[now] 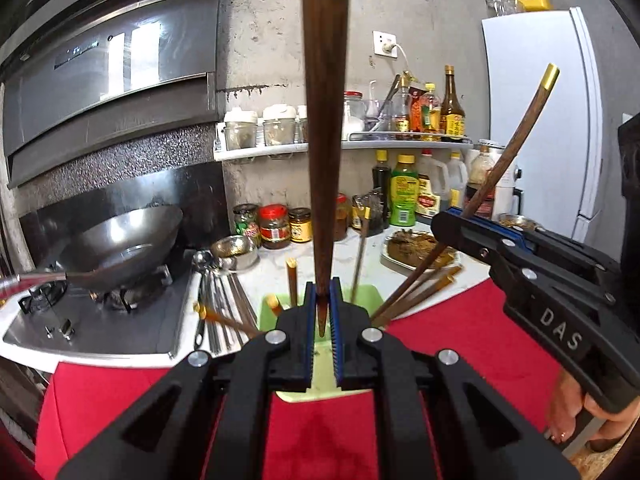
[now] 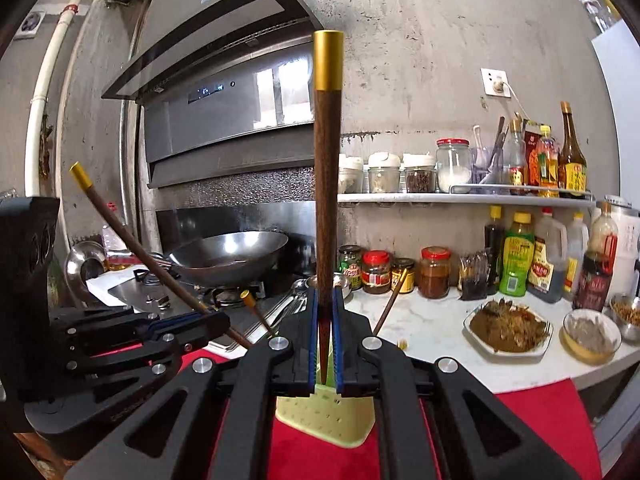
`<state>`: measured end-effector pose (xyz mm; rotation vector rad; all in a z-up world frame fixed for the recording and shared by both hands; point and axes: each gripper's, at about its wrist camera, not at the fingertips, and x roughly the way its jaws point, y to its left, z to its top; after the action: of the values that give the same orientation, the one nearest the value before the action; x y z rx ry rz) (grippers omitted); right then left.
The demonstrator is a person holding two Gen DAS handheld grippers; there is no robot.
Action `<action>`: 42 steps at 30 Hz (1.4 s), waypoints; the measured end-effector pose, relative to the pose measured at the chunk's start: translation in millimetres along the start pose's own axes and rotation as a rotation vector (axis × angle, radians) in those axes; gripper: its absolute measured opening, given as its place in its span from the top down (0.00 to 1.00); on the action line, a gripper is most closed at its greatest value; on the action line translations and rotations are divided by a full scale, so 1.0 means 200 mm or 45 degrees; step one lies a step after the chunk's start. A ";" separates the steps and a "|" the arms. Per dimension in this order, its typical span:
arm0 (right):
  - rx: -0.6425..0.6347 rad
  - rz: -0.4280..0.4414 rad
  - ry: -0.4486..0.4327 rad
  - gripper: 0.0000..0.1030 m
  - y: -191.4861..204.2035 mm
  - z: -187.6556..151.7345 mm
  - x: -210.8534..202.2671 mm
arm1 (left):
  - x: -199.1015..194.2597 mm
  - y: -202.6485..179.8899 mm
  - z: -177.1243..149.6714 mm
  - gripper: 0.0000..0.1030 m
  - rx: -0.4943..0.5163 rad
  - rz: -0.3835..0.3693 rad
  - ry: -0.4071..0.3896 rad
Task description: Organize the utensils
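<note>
A brown chopstick (image 1: 325, 152) with a gold cap was gripped near its thin tip by the left gripper (image 1: 324, 312), whose blue-padded jaws were closed on it; the cap was cut off by the upper edge of that view. A second gold-capped chopstick (image 2: 327, 200) was clamped upright in the same way by the right gripper (image 2: 327, 336), its whole length being shown. Both were held above a pale green holder (image 2: 326, 416), which was largely hidden behind the jaws. More chopsticks (image 1: 416, 292) were seen leaning out of the holder, their lower ends concealed. The holder was stood on a red cloth (image 1: 472, 328) beside a white counter (image 2: 432, 328). Metal utensils (image 1: 218, 304) lay near a wok (image 1: 128, 240), blurred and hard to separate.
</note>
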<state>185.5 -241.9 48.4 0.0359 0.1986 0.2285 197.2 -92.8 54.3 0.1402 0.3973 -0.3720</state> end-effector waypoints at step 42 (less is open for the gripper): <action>-0.043 -0.146 0.189 0.40 0.10 -0.26 -0.74 | -0.67 0.00 -0.43 0.33 -0.093 0.219 0.166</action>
<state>29.8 -256.3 27.8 -0.0263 0.3432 0.1204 51.9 -31.3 30.6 0.1268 0.5234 -0.1792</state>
